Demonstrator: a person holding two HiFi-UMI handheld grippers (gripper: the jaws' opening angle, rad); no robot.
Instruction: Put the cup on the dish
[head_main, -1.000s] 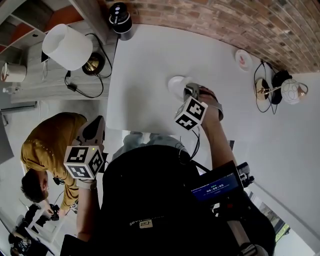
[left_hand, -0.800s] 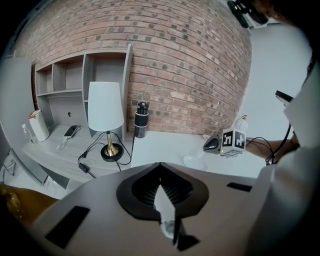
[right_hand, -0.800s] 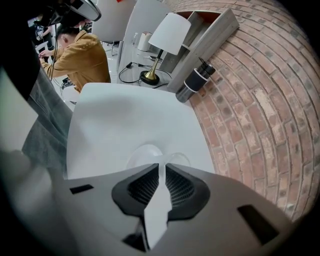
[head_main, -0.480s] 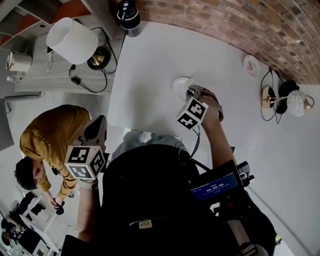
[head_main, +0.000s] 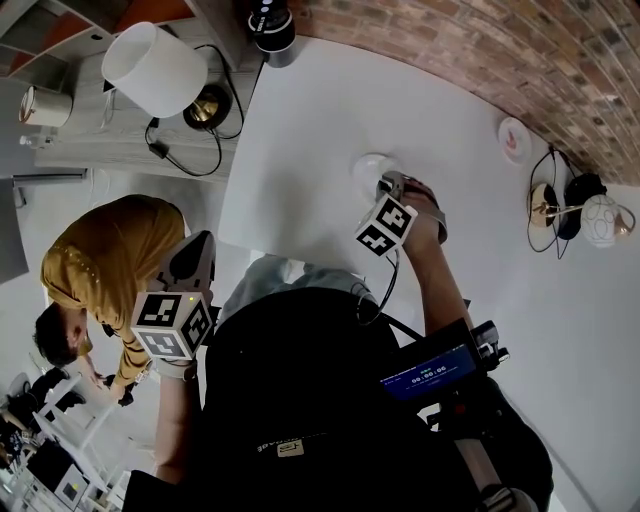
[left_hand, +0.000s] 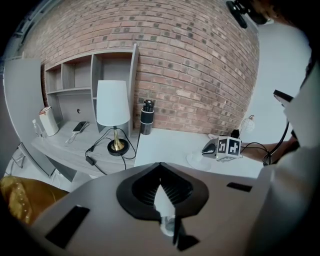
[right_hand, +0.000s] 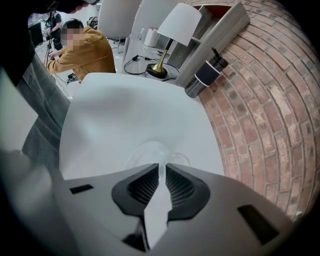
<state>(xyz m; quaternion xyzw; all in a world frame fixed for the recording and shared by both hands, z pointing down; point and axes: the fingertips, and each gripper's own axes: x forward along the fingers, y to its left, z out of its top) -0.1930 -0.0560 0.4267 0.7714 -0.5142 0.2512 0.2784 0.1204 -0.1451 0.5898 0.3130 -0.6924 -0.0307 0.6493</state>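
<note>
A clear glass cup (head_main: 368, 170) stands on the white table (head_main: 320, 100) near its front edge. My right gripper (head_main: 388, 185) is at the cup's near side, and its jaws stand narrow, shut on the cup's wall. In the right gripper view the cup (right_hand: 150, 152) and its handle show just past the gripper (right_hand: 161, 167). The dish (head_main: 513, 140), small and white with a red mark, lies at the table's far right by the brick wall. My left gripper (head_main: 192, 248) hangs off the table to the left, shut and holding nothing (left_hand: 160, 167).
A black bottle (head_main: 270, 20) stands at the table's far corner. A white-shaded lamp (head_main: 155, 68) with cables is on the side shelf at left. A globe lamp (head_main: 590, 215) sits at right. A person in a yellow shirt (head_main: 100, 270) crouches left of the table.
The head view has drifted, so everything sits a little further right. My right gripper stays on the cup at the same spot. The person in yellow has shifted.
</note>
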